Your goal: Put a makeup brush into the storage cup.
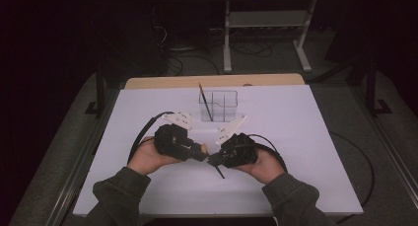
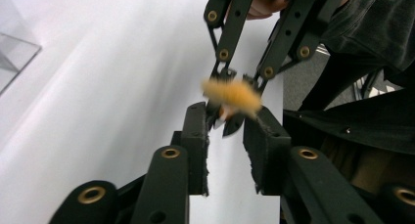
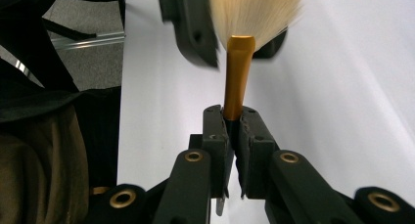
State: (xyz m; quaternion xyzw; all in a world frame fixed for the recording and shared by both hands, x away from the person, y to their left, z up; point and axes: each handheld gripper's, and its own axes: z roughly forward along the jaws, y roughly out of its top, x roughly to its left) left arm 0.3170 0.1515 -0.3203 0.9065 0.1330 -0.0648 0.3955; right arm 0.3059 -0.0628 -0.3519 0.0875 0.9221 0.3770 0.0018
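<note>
Handover of a makeup brush (image 3: 240,62) between grippers, mid-step. In the right gripper view, the right gripper (image 3: 234,123) is clenched on the brush's gold ferrule, bristles fanning toward 12 o'clock. In the left gripper view, the left gripper (image 2: 226,136) has its jaws parted, pads on either side of the bristle tuft (image 2: 232,94) but not pressing it; reads as released, with the brush now carried by the right.

In the high view both grippers meet over the near middle of the white table (image 1: 296,137), and the dark handle sticks out toward 5 o'clock below the right gripper. Farther back, at 12 o'clock, stands a clear divided organizer (image 1: 219,105) with another brush (image 1: 206,102) leaning in it.

Next move, my guess: left backs off clear of the bristles, then right carries the brush to the organizer and drops it handle-down into a compartment.

Hard to tell: the bristles are blurred, the organizer's dividers are faint, and which compartment holds the standing brush is unclear.
</note>
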